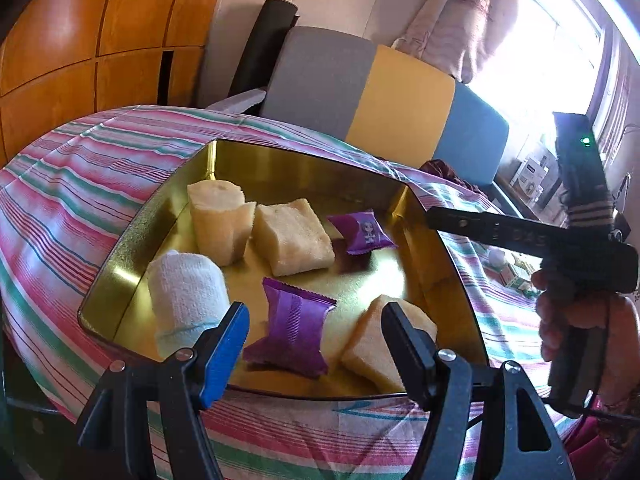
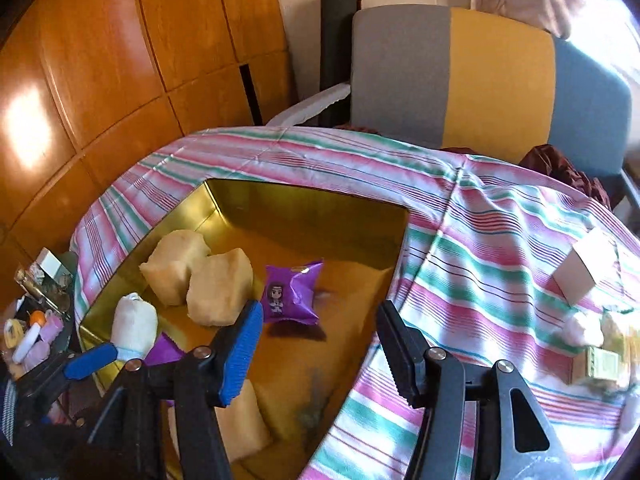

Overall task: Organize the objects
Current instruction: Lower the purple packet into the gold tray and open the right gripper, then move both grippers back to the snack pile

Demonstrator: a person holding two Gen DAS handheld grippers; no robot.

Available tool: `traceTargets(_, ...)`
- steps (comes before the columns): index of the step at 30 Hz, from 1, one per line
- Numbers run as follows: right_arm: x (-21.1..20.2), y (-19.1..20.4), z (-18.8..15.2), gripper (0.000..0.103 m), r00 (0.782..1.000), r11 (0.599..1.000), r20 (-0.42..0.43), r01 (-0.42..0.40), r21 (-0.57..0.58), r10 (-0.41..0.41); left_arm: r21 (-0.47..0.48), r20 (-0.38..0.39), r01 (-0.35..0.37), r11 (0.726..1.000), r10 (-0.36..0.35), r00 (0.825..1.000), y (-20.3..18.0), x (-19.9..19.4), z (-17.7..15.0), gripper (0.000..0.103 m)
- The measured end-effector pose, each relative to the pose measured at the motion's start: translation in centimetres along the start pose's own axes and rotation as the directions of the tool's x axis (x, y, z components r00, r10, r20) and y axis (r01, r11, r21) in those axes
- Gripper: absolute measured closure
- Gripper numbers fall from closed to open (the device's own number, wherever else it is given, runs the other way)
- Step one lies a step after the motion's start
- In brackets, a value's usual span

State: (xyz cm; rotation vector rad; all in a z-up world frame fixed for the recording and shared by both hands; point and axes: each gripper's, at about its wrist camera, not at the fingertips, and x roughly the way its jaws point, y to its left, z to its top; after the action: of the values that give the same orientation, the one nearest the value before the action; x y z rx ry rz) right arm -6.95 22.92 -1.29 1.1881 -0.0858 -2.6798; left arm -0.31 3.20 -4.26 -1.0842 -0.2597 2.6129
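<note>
My left gripper (image 1: 314, 344) hangs wide open and empty over the gold tin (image 1: 304, 168); a purple packet (image 1: 290, 330) lies just ahead between its fingers. My right gripper (image 2: 316, 348), equally spread and empty, faces another purple packet (image 2: 290, 296), with loose items (image 2: 588, 332) beyond to its right, outside the tin.

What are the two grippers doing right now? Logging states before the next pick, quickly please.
Left gripper: open, holding nothing, above the gold tray.
Right gripper: open, holding nothing, above the same tray.

Three sponges (image 1: 294, 242); two purple packets (image 1: 290, 326).
</note>
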Motion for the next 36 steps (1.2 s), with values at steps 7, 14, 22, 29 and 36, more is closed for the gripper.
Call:
traceTargets(7, -2.1, -1.5, -1.5, 0.041, 0.999, 0.999, -0.002, 0.043, 0.016, -0.043, 0.027, 0.005, 0.003, 1.000, -0.003, 1.000, -0.8, -0.2, -0.2, 0.034)
traceTargets(14, -3.8, -4.2, -3.5, 0.040, 0.992, 0.992, -0.028, 0.122, 0.036, -0.121, 0.035, -0.001, 0.009, 0.999, -0.009, 1.000, -1.3, -0.2, -0.5, 0.034)
traceTargets(22, -5.8, -8.4, -6.4, 0.037, 0.973, 0.974, -0.068, 0.222, 0.044, -0.219, 0.095, 0.006, 0.008, 0.995, -0.008, 1.000, -3.0, -0.3, -1.2, 0.033)
traceTargets(29, -7.6, -13.2, -9.0, 0.035, 0.952, 0.952, -0.119, 0.293, 0.085, -0.282, 0.138, -0.002, 0.023, 0.990, -0.023, 1.000, -4.9, -0.2, -1.8, 0.033)
traceTargets(36, -9.2, -19.4, -12.6, 0.033, 0.929, 0.919, -0.229, 0.337, 0.206, -0.289, 0.187, -0.015, 0.081, 0.979, -0.080, 0.997, -7.2, -0.4, -2.4, 0.034)
